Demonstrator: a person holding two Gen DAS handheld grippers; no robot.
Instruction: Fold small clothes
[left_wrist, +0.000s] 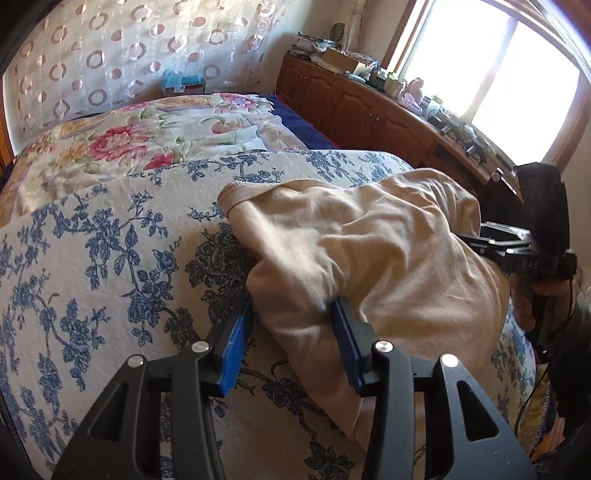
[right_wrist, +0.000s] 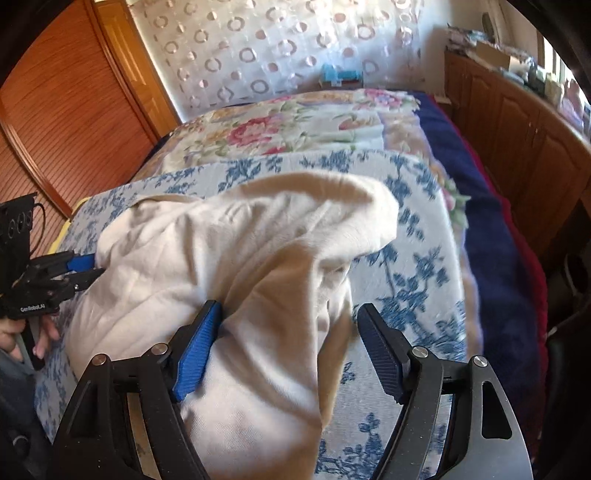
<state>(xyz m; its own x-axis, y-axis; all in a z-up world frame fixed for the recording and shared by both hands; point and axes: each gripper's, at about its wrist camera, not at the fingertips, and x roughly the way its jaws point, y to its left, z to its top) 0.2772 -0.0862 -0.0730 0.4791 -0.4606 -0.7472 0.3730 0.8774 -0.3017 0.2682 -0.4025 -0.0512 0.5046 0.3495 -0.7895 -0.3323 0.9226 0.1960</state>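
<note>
Two wrist views of one moment on a bed. A cream garment (left_wrist: 369, 251) lies bunched and rumpled on a blue-flowered white coverlet (left_wrist: 110, 258); beyond it, farther up the bed, lies a quilt with pink and yellow blooms (left_wrist: 147, 136).

Left wrist view: the left gripper (left_wrist: 291, 339) points down at the near left end of the garment. A thick fold of the cloth fills the gap between its blue pads (left_wrist: 236, 354), which press on it from both sides; the jaws are part closed and pinching the garment. The rest of the cloth spreads away to the right and far side, toward the other gripper.

Right wrist view: the right gripper (right_wrist: 288, 343) stands over the right end of the garment with its jaws spread wide. The left pad lies against the cloth; the right pad is apart from it, over the bare coverlet. A hanging fold sits between the two pads, not pinched.

A wooden cabinet (left_wrist: 351, 99) runs along the right of the bed, under a bright window (left_wrist: 498, 74).
</note>
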